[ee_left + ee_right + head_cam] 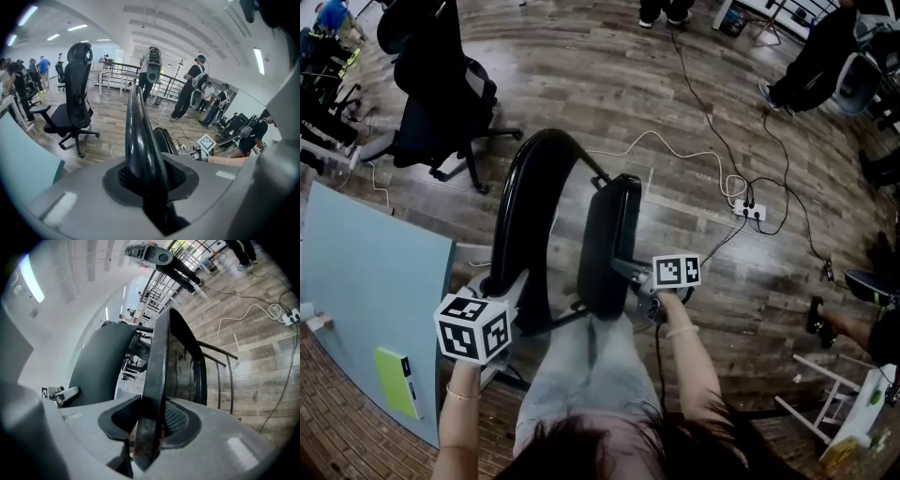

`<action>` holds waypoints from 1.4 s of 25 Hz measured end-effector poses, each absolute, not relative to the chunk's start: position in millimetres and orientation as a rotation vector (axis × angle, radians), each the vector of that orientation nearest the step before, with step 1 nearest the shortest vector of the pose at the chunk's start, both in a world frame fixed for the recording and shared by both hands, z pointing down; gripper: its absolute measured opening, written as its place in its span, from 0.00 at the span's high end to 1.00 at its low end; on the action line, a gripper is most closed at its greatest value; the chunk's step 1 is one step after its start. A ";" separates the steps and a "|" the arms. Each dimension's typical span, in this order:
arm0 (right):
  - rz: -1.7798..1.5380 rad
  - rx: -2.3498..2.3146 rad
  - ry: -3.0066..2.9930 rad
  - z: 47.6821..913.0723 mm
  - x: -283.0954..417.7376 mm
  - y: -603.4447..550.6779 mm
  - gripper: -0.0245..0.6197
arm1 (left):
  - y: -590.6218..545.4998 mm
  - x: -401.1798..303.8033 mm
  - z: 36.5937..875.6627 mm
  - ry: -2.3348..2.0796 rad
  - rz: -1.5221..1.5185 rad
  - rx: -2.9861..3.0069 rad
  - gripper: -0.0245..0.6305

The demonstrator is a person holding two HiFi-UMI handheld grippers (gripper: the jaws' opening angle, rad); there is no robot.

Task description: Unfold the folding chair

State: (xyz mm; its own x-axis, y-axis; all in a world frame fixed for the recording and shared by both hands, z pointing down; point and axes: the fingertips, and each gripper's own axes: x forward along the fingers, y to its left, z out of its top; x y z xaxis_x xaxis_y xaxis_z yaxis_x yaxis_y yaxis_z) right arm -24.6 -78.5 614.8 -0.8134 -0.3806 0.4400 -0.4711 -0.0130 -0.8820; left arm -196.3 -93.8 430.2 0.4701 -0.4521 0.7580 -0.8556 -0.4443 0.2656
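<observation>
Folding chair (523, 197): stands upright on the wooden floor (675, 94) between the two grippers, long axis vertical, seat and back a little apart.
Back frame (140, 136): black curved hoop, rises up and away from the left jaws.
Seat (157, 371): edge-on, upright, rises straight out of the right jaws.
Left gripper (508, 286): clamped on the hoop's lower side.
Right gripper (628, 272): pinching the seat's edge.

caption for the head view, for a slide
Seen from above: left gripper clamps the folding chair's backrest, right gripper clamps its seat edge.
</observation>
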 end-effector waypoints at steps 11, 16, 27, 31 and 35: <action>1.981 0.930 -2.130 627.0 -12.2 -71.7 0.75 | -106.7 -244.6 453.0 -1.038 0.726 2.017 0.85; 1.997 0.917 -2.134 633.4 0.2 -68.1 0.75 | -111.4 -257.9 464.2 -1.028 0.722 1.985 0.85; 2.025 0.913 -2.111 652.8 32.1 -56.5 0.72 | -118.4 -281.7 489.5 -1.010 0.689 1.931 0.85; 2.026 0.912 -2.094 660.6 42.0 -52.7 0.71 | -119.4 -288.5 498.2 -1.007 0.678 1.906 0.84; 2.035 0.911 -2.082 666.1 54.6 -48.5 0.70 | -119.7 -288.5 503.1 -0.996 0.664 1.900 0.84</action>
